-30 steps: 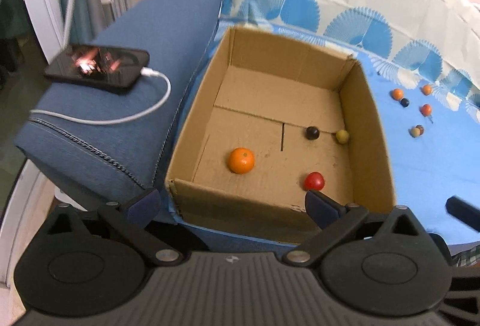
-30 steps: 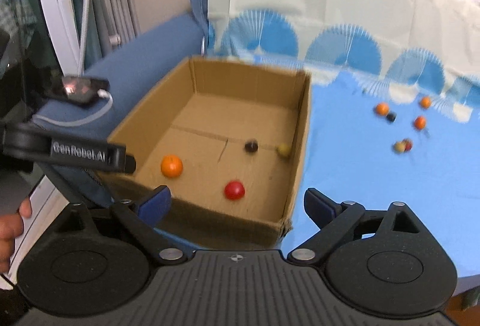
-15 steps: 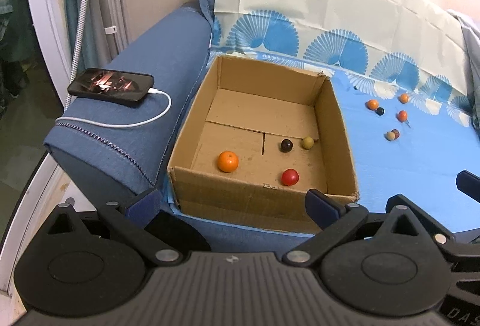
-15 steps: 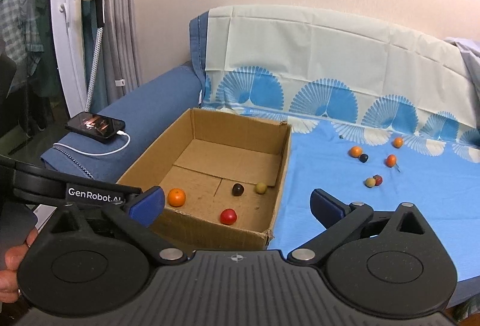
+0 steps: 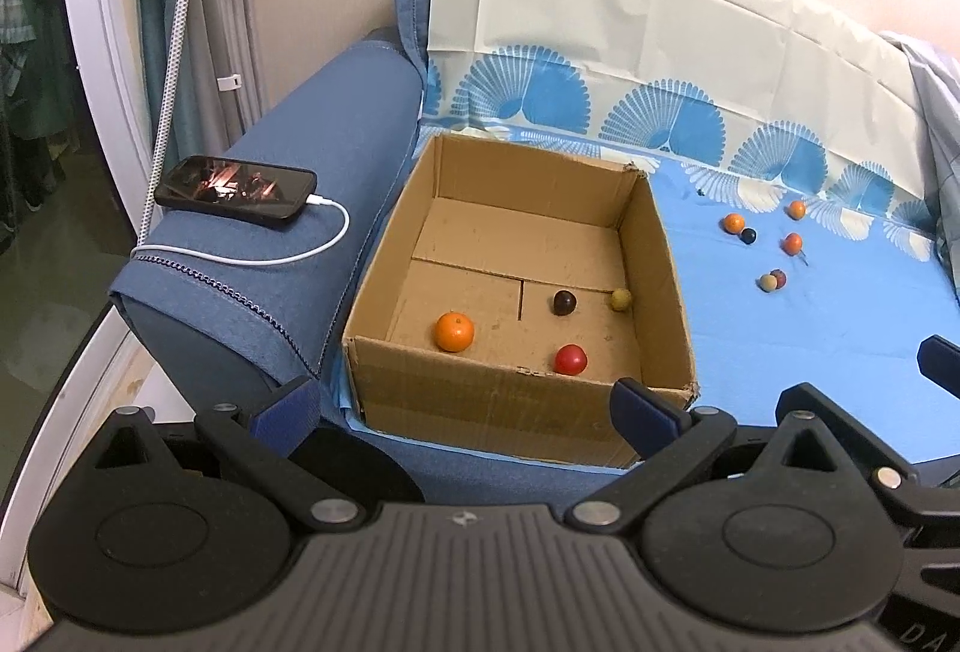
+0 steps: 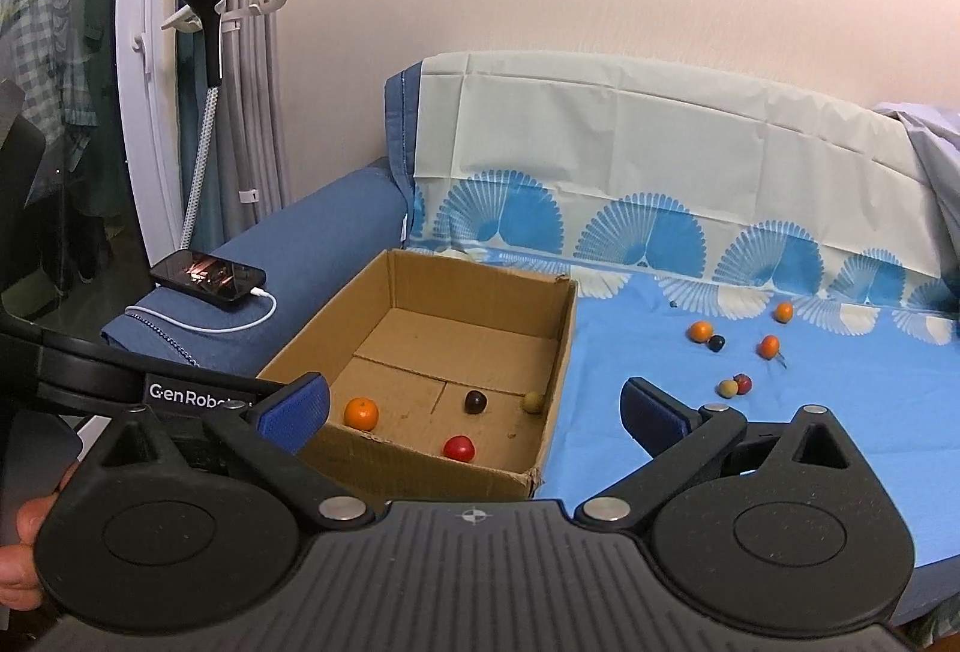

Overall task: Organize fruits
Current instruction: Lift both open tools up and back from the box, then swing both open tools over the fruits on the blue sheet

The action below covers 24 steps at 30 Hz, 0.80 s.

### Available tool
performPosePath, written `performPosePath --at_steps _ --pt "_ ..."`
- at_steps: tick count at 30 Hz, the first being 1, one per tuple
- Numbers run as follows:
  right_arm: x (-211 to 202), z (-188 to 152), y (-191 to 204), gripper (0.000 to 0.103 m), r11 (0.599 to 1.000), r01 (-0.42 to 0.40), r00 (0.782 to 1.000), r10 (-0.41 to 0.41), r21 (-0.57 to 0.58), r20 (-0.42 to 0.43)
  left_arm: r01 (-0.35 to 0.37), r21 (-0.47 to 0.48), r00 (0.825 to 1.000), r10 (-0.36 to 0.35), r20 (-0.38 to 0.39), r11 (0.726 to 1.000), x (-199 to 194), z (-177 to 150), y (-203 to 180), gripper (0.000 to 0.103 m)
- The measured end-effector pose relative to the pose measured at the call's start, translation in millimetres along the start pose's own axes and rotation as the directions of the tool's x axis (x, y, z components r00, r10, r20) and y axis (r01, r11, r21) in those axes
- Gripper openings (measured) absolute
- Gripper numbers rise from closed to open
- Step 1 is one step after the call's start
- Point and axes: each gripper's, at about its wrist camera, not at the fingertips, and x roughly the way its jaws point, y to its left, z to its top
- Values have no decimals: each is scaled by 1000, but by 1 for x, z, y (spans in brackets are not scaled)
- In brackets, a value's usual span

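Note:
An open cardboard box [image 5: 516,406] [image 6: 420,460] sits on the sofa seat beside the armrest. Inside lie an orange [image 5: 454,331] [image 6: 361,413], a red fruit [image 5: 570,358] [image 6: 459,448], a dark fruit [image 5: 564,302] [image 6: 475,402] and a yellowish fruit [image 5: 621,300] [image 6: 532,402]. Several small fruits [image 5: 771,244] [image 6: 738,352] lie loose on the blue cloth to the right. My left gripper [image 5: 465,409] is open and empty, held back in front of the box. My right gripper [image 6: 474,409] is open and empty, also short of the box.
A phone [image 5: 236,187] [image 6: 207,275] on a white charging cable lies on the blue armrest [image 5: 288,208]. A patterned cloth covers the seat and backrest [image 5: 660,52]. A garment steamer [image 6: 207,34] stands by the white door frame at left.
Both grippers have pulled back and up from the box, so the box looks smaller and more of the sofa shows. Both stay open. The fruits have not moved.

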Motion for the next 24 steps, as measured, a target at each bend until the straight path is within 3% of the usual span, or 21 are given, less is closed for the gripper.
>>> performPosePath --at_steps 13,24 --pt "-5 -4 -5 102 1000 -7 1000 6 25 16 -18 20 1000 17 10 1000 -5 -1 -6 103" --pt "11 -10 -17 102 997 -19 1000 21 72 -18 -45 45 998 47 -33 998 10 1 -16 103"
